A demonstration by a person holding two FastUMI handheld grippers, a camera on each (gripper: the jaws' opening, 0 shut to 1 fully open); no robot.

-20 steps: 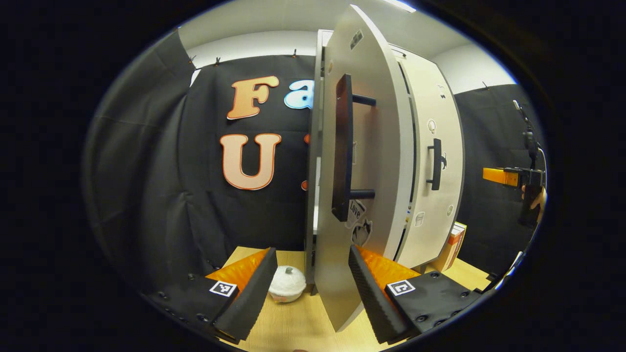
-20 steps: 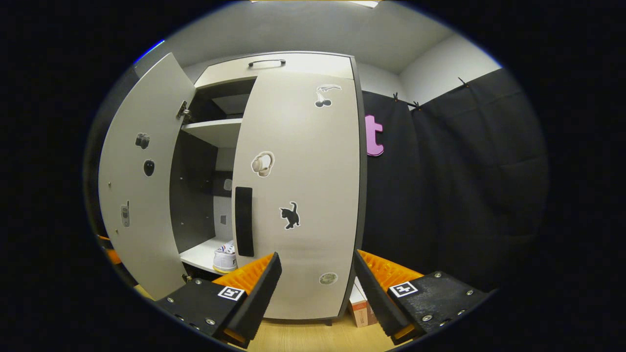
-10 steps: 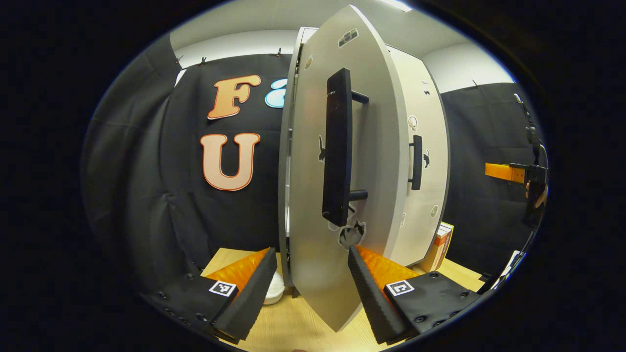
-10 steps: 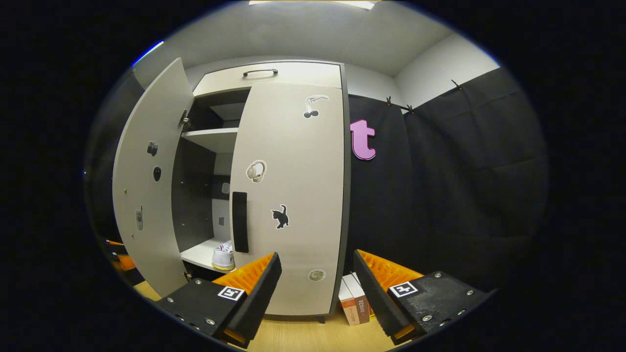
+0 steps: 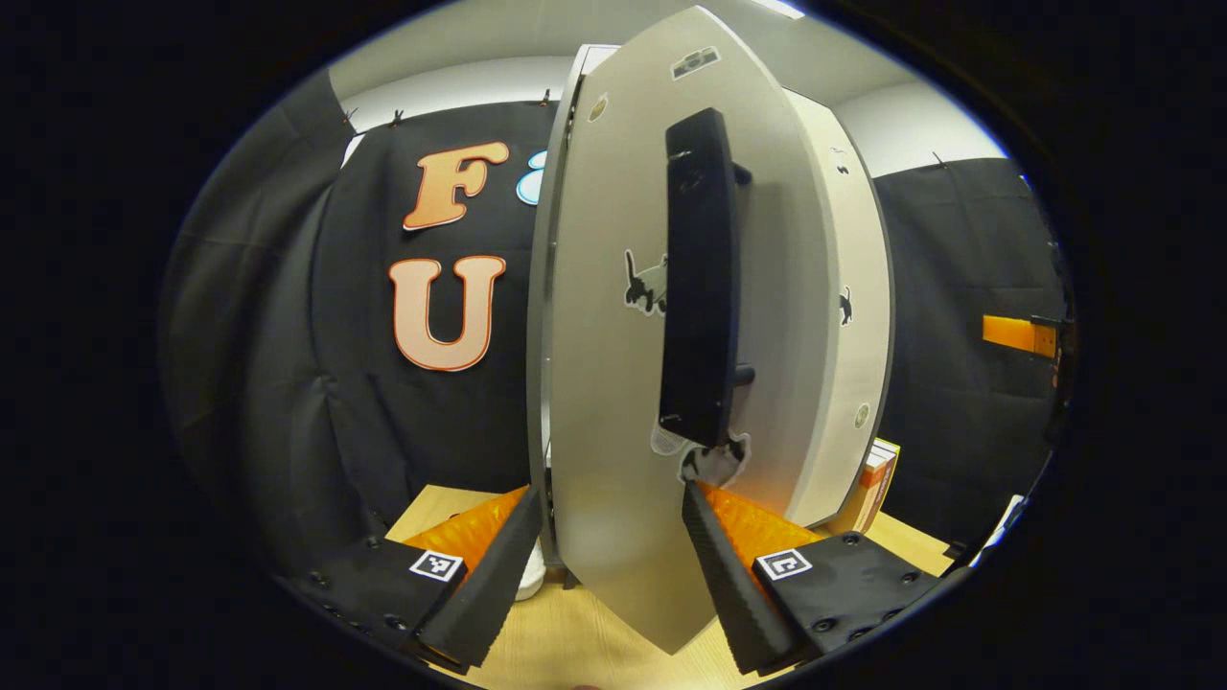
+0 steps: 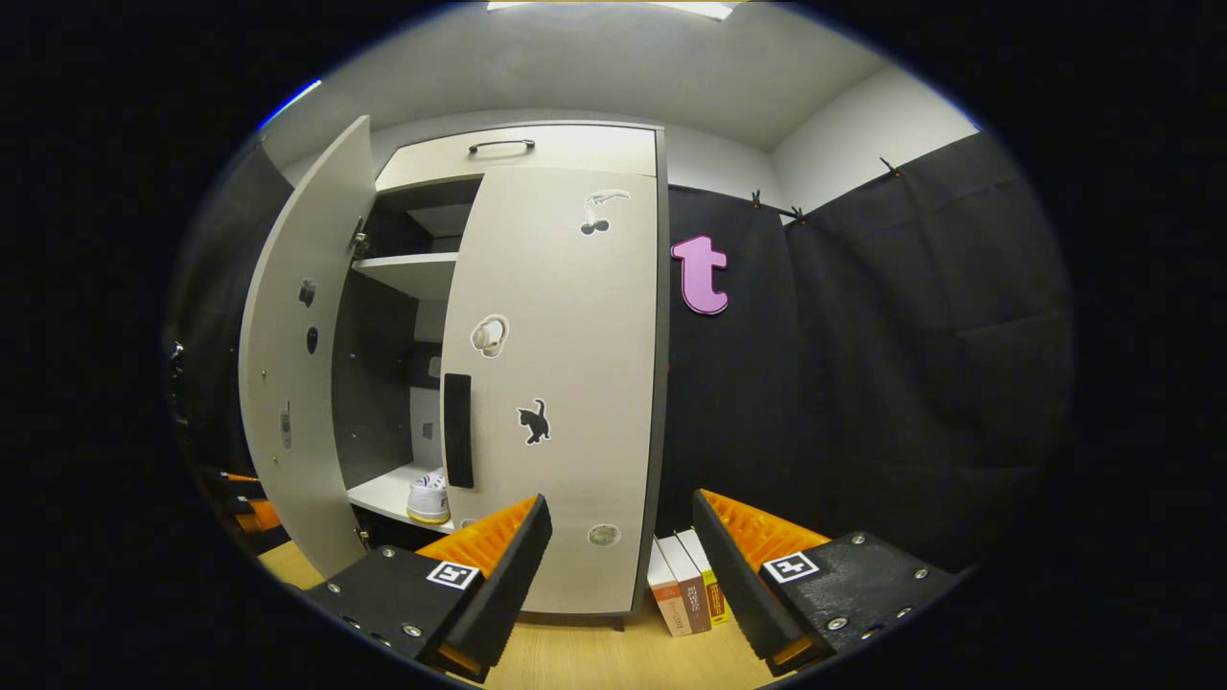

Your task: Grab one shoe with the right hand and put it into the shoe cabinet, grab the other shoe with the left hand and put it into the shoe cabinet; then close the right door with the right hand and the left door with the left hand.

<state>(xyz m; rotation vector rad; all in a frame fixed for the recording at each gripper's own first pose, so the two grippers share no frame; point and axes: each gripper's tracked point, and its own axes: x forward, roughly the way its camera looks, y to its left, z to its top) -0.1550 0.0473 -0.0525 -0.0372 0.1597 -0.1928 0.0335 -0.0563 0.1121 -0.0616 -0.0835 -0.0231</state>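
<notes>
L gripper (image 5: 609, 556) spread wide, nothing between its fingers; the bottom edge of the left door (image 5: 613, 383) sits in the gap, no visible pinch on it. Door half open, swung out toward the cam, its black bar handle (image 5: 702, 287) just ahead and above the fingers. Prob pushing the panel rather than gripping, since a flat shove closes it w/o needing the handle; contact can't be confirmed.

R gripper (image 6: 618, 565) also spread, empty, hanging back from the shoe cabinet (image 6: 518, 153). Right door (image 6: 566, 383) looks about shut, flush w/ the frame, so the R hand's part seems done and it's parked clear of the swing.

One white shoe (image 6: 428, 498) sits on the low shelf inside, seen through the gap betw the two doors. 2nd shoe not made out. Books (image 6: 682, 585) stand on the floor beside the cabinet's right foot, clear of both doors.

Step in hand: closing left door, last step, near end of task.
</notes>
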